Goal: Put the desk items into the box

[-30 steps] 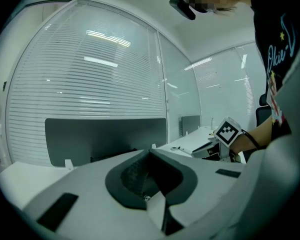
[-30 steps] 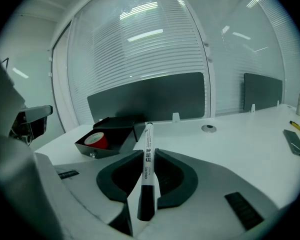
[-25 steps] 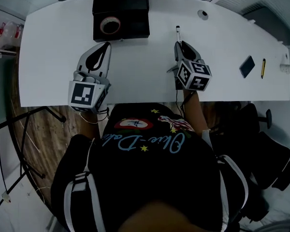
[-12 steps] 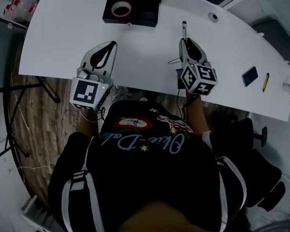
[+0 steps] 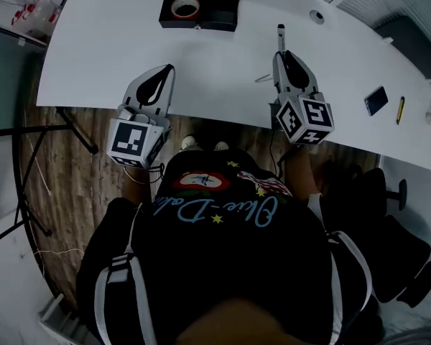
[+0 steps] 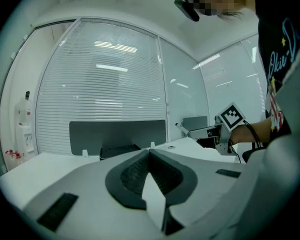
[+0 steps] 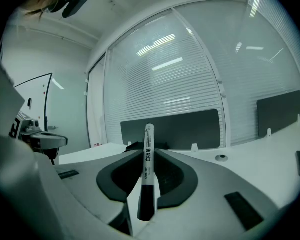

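Right hand-held gripper (image 7: 149, 149) (image 5: 283, 54) pinching a white-barrelled marker (image 7: 147, 166) (image 5: 280, 34) lengthwise between its jaws, the dark end toward the gripper body and the barrel label reading 白板笔, with finer print beside it too small to read; left hand-held gripper (image 6: 149, 151) (image 5: 168, 69) pressed together on nothing. Both sets of tips are over the near part of the white tabletop (image 5: 223, 70), the marker well apart from the black box (image 5: 219, 6) at the far edge, in whose left part lies a tape roll (image 5: 184, 8); a dark flat item (image 5: 376, 100) and a yellow pen (image 5: 401, 109) lie at the far right
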`<action>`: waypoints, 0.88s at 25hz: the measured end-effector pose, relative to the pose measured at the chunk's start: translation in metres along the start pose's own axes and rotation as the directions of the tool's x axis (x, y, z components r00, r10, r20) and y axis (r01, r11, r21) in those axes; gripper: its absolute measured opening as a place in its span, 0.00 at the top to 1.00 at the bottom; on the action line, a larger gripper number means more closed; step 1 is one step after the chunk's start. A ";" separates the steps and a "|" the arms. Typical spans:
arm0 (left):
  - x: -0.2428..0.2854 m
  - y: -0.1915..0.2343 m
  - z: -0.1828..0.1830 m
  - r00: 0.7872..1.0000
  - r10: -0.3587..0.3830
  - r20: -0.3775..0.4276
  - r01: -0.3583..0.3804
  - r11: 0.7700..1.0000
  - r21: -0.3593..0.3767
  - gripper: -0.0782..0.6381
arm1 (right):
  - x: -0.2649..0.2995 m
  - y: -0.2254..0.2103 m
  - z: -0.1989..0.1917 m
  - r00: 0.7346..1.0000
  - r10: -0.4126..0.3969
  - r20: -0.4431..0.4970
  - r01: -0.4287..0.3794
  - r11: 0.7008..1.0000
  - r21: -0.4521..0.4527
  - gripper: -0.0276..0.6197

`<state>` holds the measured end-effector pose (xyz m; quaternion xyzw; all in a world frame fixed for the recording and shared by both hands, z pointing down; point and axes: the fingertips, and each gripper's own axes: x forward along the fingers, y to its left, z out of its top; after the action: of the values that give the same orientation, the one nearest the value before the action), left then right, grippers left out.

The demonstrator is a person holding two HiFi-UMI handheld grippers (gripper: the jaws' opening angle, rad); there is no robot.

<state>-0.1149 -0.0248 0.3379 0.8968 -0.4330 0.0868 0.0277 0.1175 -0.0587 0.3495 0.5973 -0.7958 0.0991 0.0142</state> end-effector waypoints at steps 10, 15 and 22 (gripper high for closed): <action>0.000 0.006 0.019 0.998 -0.063 0.027 0.062 0.997 0.053 0.90 | -0.008 0.017 0.017 0.999 -0.016 0.030 0.016 1.000 0.004 0.84; 0.000 0.009 0.019 0.996 -0.074 0.041 0.071 0.995 0.069 0.90 | -0.012 0.021 0.019 0.999 -0.018 0.027 0.018 1.000 0.013 0.84; -0.008 0.010 0.019 0.996 -0.085 0.032 0.083 0.995 0.064 0.90 | -0.015 0.034 0.024 0.999 -0.005 0.039 0.005 1.000 0.004 0.84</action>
<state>-0.1251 -0.0267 0.3175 0.9159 -0.3925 0.0835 -0.0045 0.0913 -0.0396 0.3192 0.6012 -0.7941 0.0889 -0.0019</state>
